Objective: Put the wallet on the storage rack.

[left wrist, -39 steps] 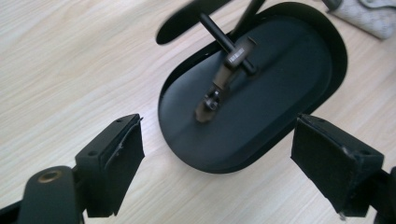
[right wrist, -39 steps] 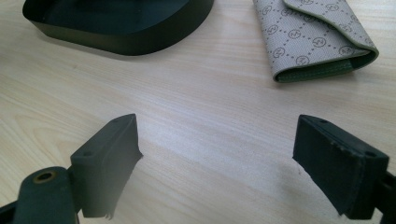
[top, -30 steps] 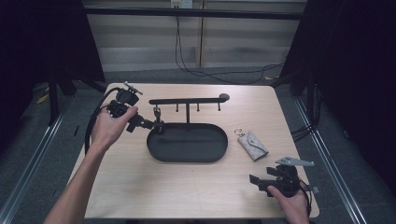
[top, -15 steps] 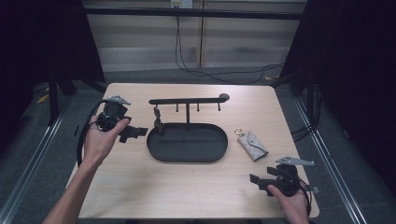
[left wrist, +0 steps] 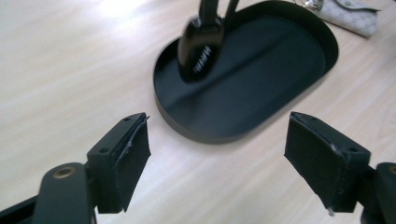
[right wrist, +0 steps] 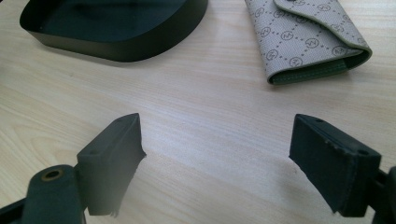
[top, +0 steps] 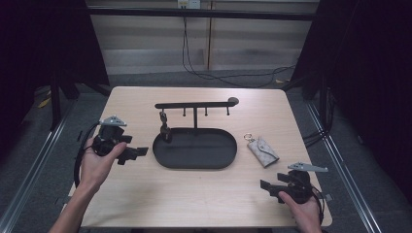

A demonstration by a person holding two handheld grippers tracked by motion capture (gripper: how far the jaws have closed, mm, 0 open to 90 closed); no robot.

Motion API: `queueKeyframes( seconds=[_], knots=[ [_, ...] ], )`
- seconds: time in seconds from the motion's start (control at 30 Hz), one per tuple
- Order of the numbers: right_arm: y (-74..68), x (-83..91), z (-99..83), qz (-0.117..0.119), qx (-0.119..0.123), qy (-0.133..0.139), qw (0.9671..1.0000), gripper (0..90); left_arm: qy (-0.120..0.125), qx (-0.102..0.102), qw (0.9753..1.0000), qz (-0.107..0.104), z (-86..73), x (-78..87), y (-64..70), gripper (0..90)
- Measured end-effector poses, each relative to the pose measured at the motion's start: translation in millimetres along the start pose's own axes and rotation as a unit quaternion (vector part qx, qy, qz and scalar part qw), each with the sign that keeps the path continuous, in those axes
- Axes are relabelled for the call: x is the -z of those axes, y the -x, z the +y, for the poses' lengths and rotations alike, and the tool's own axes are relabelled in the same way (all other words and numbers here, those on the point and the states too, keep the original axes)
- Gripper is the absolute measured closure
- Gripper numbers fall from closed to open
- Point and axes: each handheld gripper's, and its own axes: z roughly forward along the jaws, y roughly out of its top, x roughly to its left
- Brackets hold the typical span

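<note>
Key (top: 164, 129) is seen hanging from the rack (top: 194, 105) over the tray (top: 194, 162), mid-bench. Left hand-held gripper (top: 141, 152) is held agape near the bench's left edge; right hand-held gripper (top: 266, 185), likewise agape, near the front right corner.

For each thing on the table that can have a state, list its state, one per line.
Left gripper: open, empty, beside the tray.
Right gripper: open, empty.
Car key: hanging from the rack.
Key pouch: flap closed, lying flat on the table.
Tray: empty.
</note>
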Motion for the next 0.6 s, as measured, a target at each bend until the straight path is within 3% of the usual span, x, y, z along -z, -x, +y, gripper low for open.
queueKeyframes(
  seconds=[0.07, 0.2, 0.23, 0.33, 0.5, 0.6],
  knots=[
    [0.1, 0.4, 0.0, 0.001, -0.002, 0.001, 1.0, 17.0, 0.011, 0.01, 0.9998, -0.01, -12.3, 0.4, 0.0, 21.6],
    [0.2, 0.5, -0.3, 0.003, -0.004, 0.0, 1.0, 18.3, 0.02, 0.008, 0.9997, -0.014, -27.4, -0.4, 2.1, 21.6],
    [0.0, 0.4, -0.5, 0.007, -0.002, -0.002, 1.0, 20.1, 0.035, 0.02, 0.999, -0.019, -34.0, -2.2, 3.3, 21.6],
    [-0.3, 0.0, 0.1, 0.009, -0.001, -0.007, 0.9999, 20.3, 0.05, 0.022, 0.9982, -0.023, -41.2, -3.7, 5.9, 21.6],
    [-0.4, 2.0, 2.3, 0.014, -0.001, -0.006, 0.9999, 20.3, 0.052, 0.028, 0.9979, -0.027, -56.6, -7.8, 11.8, 16.9],
    [-0.7, 4.2, 4.1, 0.031, 0.004, 0.001, 0.9995, 20.4, 0.054, 0.029, 0.9976, -0.031, -65.8, -8.4, 14.3, 16.2]
  ],
)
